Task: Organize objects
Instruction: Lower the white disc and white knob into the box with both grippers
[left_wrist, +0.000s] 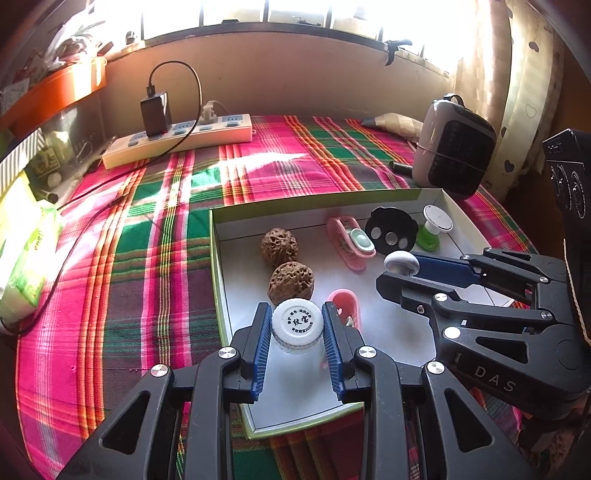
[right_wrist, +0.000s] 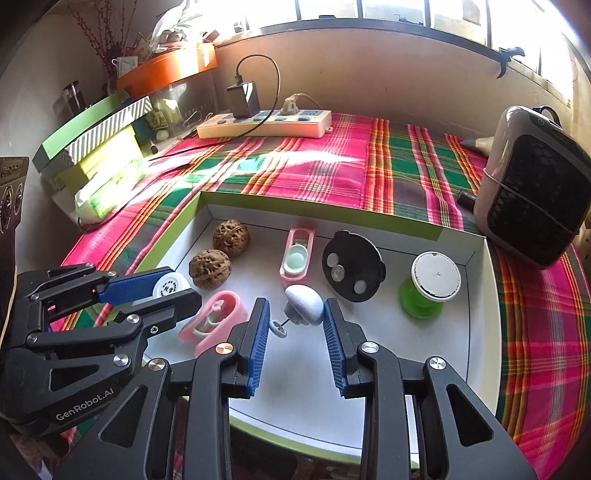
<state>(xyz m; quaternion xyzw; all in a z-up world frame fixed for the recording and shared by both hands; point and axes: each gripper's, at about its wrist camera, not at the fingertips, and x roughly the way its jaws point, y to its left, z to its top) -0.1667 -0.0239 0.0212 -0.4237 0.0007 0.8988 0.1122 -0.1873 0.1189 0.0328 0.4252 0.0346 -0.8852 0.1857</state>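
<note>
Left wrist view: left gripper (left_wrist: 297, 328) clamps white jar (left_wrist: 297, 325) above box (left_wrist: 436, 218), beside walnuts (left_wrist: 291, 282).
Right gripper (right_wrist: 297, 314): narrow, pinching grey knob (right_wrist: 304, 300) over box floor.
Risk: either piece slipping, striking pink clips (right_wrist: 218, 319).

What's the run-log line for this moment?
left gripper: shut on white cap | right gripper: grey knob between fingers | both over box

Both wrist cams look steeply down, close, twd window; shared: white tray (left_wrist: 218, 258) (right_wrist: 484, 295), plaid cloth (left_wrist: 129, 258) (right_wrist: 332, 170).
</note>
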